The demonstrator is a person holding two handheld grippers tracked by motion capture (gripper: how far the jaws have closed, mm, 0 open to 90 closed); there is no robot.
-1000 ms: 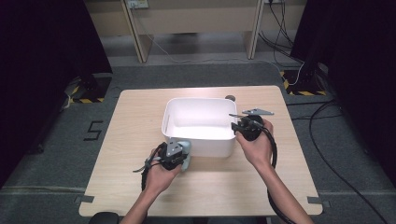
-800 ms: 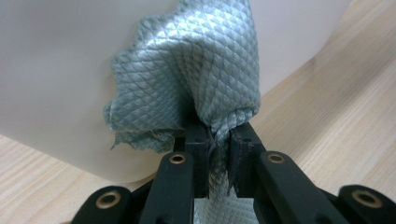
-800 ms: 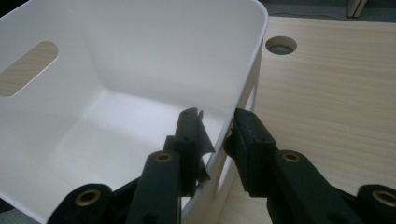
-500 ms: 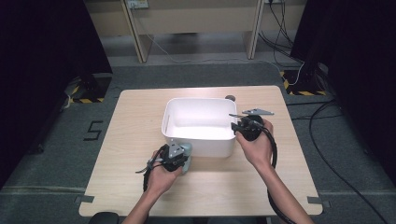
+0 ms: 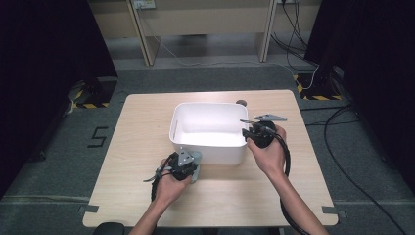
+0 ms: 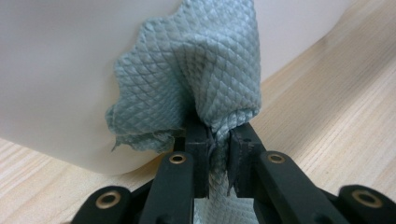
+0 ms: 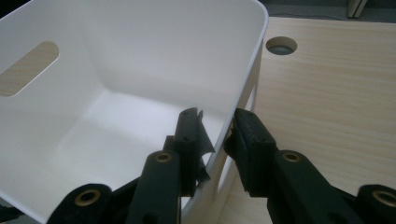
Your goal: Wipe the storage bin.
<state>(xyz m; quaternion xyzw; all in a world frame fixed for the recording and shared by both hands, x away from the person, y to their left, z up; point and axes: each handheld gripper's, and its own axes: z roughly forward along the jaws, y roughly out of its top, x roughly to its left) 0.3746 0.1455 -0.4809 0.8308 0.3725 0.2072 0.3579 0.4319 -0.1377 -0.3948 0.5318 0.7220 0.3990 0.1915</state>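
— What is the left gripper (image 6: 215,154) doing, down at six o'clock?

— It is pinching a grey-green cloth (image 6: 196,88), jaws nearly together, pressing it against the white tub's (image 5: 208,156) near outer wall.

— And at three o'clock?

— The right gripper (image 7: 215,140) is clamping the tub's rim, one jaw inside, one outside.

— Much left?

— I'd say most of the wiping is waiting; the inside is looking untouched.

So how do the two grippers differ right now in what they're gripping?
The left gripper pinches a soft grey-green cloth; the right gripper clamps the rigid wall of the white bin. The left works against the bin's outer front wall, while the right straddles its rim, one jaw inside, one outside. Both are shut on something.
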